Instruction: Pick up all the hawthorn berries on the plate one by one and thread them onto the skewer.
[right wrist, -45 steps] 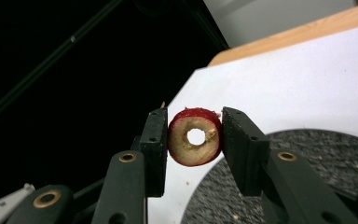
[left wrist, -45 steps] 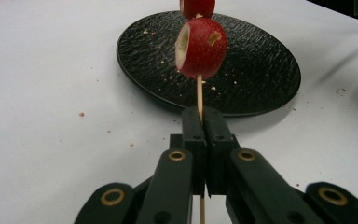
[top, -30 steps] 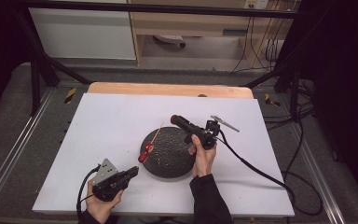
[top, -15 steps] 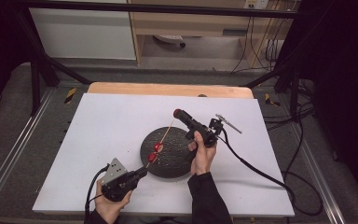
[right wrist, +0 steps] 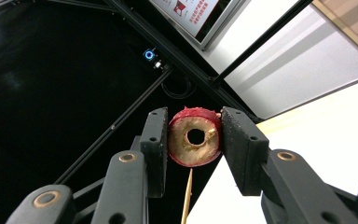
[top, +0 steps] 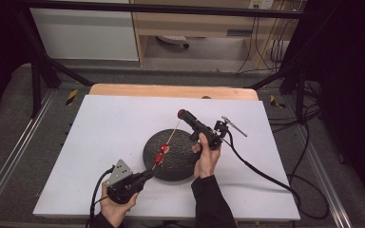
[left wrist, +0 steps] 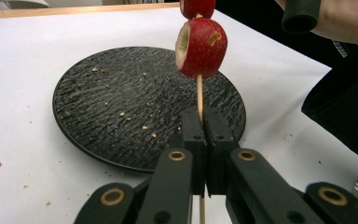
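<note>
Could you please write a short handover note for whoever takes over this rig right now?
Left gripper: jaws shut on the lower end of the wooden skewer, held slanting up over the black plate.
Right gripper: jaws shut on a cored red fruit piece, held up at the skewer's far tip.
Done: two red fruit pieces are already threaded on the skewer.
Left: probably push the held piece onto the tip and slide it down. Crumbs lie on the plate.

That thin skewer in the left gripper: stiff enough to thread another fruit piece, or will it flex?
The skewer looks thin and wooden, so it would likely bend under side load. The left gripper clamps only its bottom end. Two fruit pieces sit higher up, so its tip may sway.
</note>
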A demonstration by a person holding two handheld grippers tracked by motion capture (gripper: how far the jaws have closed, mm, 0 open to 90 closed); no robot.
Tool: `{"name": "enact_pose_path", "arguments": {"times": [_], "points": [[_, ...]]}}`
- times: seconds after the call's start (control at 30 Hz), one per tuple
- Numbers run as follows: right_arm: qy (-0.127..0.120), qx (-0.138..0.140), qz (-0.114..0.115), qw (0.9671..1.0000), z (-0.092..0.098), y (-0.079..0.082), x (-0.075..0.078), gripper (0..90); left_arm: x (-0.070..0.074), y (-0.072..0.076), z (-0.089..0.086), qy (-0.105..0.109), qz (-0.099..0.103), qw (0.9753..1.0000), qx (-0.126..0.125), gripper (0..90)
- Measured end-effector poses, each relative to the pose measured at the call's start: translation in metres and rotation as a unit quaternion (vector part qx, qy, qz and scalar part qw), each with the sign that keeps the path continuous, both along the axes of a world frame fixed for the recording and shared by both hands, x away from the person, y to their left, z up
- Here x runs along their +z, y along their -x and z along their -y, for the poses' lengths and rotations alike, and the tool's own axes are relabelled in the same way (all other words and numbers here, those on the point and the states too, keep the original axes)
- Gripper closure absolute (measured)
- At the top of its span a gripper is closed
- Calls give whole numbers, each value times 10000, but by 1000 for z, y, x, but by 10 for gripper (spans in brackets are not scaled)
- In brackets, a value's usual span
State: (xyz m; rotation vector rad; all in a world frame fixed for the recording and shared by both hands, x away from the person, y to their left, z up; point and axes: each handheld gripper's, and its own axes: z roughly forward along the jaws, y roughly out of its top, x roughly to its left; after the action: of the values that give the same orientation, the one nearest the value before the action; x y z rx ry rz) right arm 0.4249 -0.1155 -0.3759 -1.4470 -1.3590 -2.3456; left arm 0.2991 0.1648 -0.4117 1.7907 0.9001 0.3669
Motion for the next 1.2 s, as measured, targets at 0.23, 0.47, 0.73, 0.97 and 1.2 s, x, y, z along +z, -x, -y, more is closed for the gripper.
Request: {"name": "enact_pose_path", "arguments": {"times": [0.23,0.47,0.73,0.97,1.2], "points": [[3,35,-14,10000,-1,1,-1,627,2,-1,3,21,-15,10000,16,885],[67,68,-1,10000,-3,2,-4,628,4,-2,7,148,-84,9998,84,885],[161,103,13,9998,-5,3,-6,629,9,-6,10,247,-152,9994,170,886],[249,58,43,9997,-4,5,-5,630,8,-8,13,247,-163,9994,185,887],[239,39,-29,9997,-5,5,-6,632,10,-8,10,194,-127,9994,260,888]]}}
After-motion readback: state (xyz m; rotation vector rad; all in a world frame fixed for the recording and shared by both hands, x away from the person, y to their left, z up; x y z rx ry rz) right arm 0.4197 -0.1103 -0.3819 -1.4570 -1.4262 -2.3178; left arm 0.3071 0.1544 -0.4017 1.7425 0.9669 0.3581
